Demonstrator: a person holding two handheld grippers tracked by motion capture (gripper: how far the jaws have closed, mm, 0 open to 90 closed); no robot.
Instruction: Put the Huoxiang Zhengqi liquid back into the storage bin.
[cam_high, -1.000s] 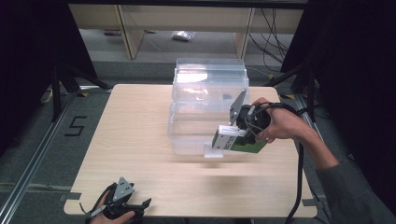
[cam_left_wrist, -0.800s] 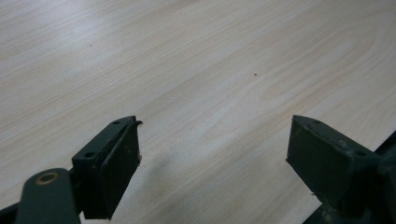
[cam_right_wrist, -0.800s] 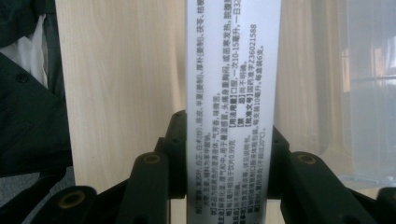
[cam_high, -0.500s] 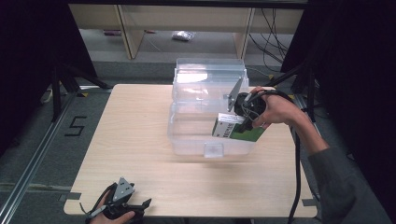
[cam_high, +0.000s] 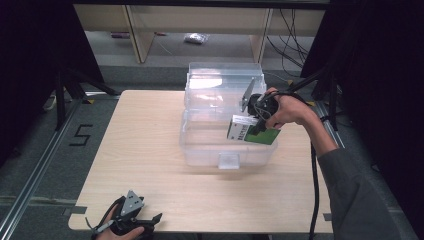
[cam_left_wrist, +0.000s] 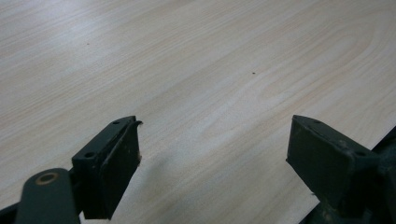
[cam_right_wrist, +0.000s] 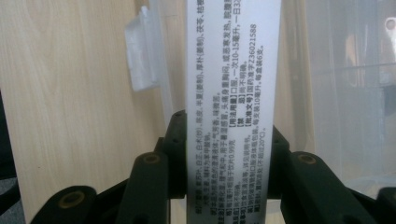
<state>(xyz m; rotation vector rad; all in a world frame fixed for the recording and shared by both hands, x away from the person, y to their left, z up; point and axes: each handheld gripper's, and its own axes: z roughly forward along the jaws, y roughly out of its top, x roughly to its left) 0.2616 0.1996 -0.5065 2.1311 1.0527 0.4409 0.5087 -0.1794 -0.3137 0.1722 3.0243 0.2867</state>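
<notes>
The right gripper (cam_high: 253, 125) has its fingers clenched on a green-and-white medicine box (cam_high: 252, 131) (printed side up), over the clear plastic bin (cam_high: 227, 150); the left gripper (cam_high: 131, 220) rests released on the worktop (cam_high: 150, 150).

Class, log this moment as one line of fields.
right gripper: shut on box | box: above open bin | left gripper: open, holding nothing, near table edge

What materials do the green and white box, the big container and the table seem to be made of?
Green and white box: probably matte printed cardboard, with flat faces and crisp edges. Container: clear glossy plastic; you see through it. Table: pale wood-grain top, perhaps laminate.
</notes>
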